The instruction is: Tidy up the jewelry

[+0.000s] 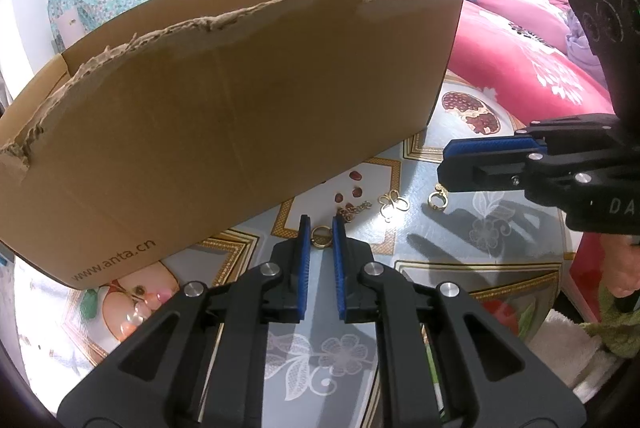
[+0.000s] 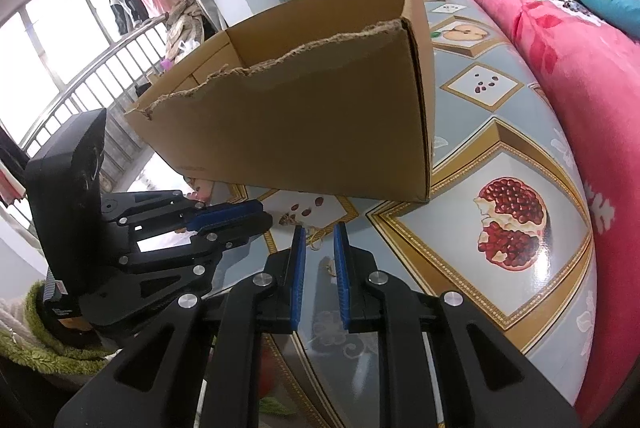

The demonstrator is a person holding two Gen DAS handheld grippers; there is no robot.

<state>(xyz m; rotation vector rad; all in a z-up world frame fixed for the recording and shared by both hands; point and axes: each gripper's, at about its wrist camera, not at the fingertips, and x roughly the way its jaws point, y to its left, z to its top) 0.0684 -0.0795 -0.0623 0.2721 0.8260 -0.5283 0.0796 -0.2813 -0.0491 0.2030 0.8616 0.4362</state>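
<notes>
Left wrist view: left gripper (image 1: pixel 321 228) just in front of the cardboard box (image 1: pixel 224 108), jaws clamped on a gold ring (image 1: pixel 321 237) on the table (image 1: pixel 460 268); bracelet (image 1: pixel 354 210), butterfly clasp (image 1: pixel 393 204) and hoop earring (image 1: pixel 438 199) strewn rightward along the box's foot. Right wrist view: right gripper (image 2: pixel 320 236) below the box's near corner, jaws nearly together around a gold hoop, grip impossible to tell.

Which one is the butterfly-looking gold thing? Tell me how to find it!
Start at the big brown cardboard box on the fruit-patterned tablecloth. Just in front of its near wall lie several small gold pieces in a row. The butterfly-shaped gold wire piece sits in the middle, with looped wings, unlike the chain and the round earring beside it.
</notes>
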